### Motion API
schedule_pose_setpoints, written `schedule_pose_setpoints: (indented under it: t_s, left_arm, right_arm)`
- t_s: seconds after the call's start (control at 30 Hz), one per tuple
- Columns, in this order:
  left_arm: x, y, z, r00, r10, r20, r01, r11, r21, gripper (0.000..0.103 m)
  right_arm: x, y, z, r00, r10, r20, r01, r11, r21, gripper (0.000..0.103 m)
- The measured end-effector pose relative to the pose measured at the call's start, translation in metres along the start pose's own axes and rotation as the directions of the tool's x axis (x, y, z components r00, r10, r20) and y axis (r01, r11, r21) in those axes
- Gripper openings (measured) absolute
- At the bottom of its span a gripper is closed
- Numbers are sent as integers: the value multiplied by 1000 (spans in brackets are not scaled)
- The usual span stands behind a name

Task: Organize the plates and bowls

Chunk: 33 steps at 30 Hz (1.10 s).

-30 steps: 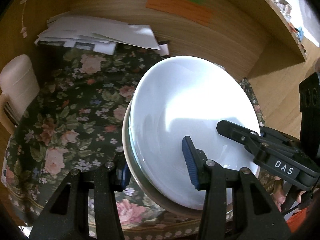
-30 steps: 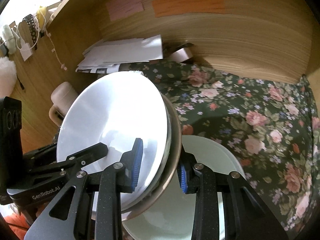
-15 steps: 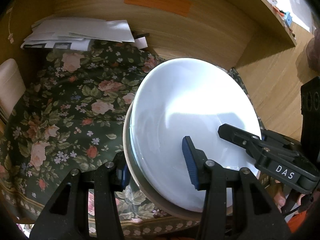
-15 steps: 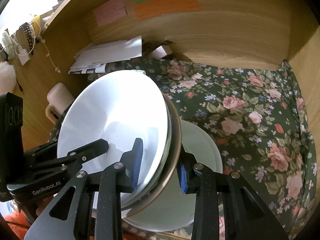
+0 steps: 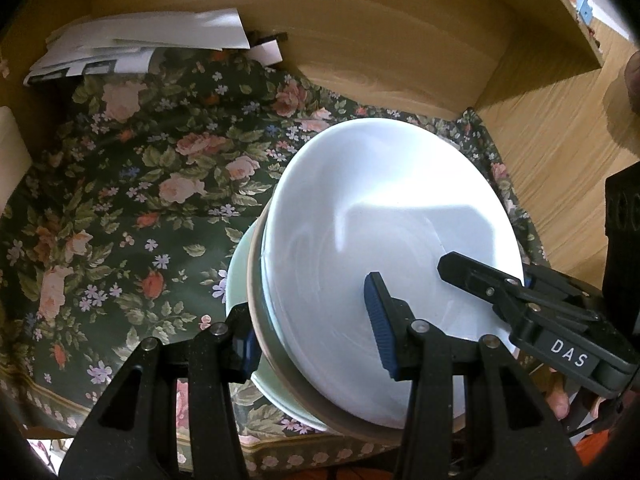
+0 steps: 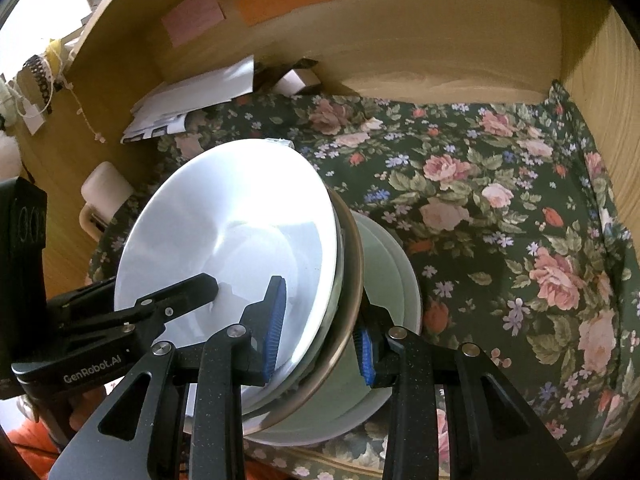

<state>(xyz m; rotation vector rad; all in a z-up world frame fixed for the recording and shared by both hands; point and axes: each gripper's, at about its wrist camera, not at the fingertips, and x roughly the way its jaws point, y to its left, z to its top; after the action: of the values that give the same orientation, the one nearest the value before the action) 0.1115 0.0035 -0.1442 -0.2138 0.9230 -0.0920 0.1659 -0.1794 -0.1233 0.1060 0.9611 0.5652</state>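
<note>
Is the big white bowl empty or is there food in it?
Empty. The white bowl shows only its bare, shiny inside in both wrist views, no food.

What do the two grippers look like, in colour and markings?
Both are matte black with speckled, triangular-cutout arms, silver screws and ribbed blue pads on the fingers. The left gripper carries "GenRobot.AI" in the right view; the right gripper carries "DAS" in the left view.

We count one white bowl (image 6: 240, 220), one brown-rimmed plate (image 6: 352, 248), one pale green plate (image 6: 392, 280), two grippers.
</note>
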Motion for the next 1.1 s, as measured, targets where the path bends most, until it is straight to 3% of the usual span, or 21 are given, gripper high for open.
schedule_pose_setpoints:
  t_s: [0.17, 0.63, 0.7, 0.83, 1.03, 1.1]
  left_arm:
    - [13, 2, 2, 1000, 6, -29, -7, 1000, -10, 47]
    - [21, 4, 9, 1000, 6, -9, -6, 1000, 11, 49]
    - [18, 8, 9, 1000, 6, 2, -6, 1000, -1, 52]
    - [5, 13, 10, 1000, 5, 24, -5, 1000, -1, 53]
    - [-32, 6, 5, 992, 20, 127, -23, 999, 23, 58]
    - [-53, 0, 1, 980, 24, 196, -32, 999, 40, 60]
  right_arm:
    - [10, -9, 2, 1000, 15, -19, -14, 1000, 25, 29]
    - [12, -14, 3, 999, 43, -1, -43, 999, 26, 33]
    - [6, -10, 1, 1000, 17, 15, -17, 1000, 3, 42]
    - [-12, -6, -4, 997, -8, 73, 10, 1000, -20, 49]
    - [-49, 6, -11, 985, -8, 174, 17, 999, -50, 50]
    - [-65, 14, -12, 975, 2, 220, 13, 998, -67, 54]
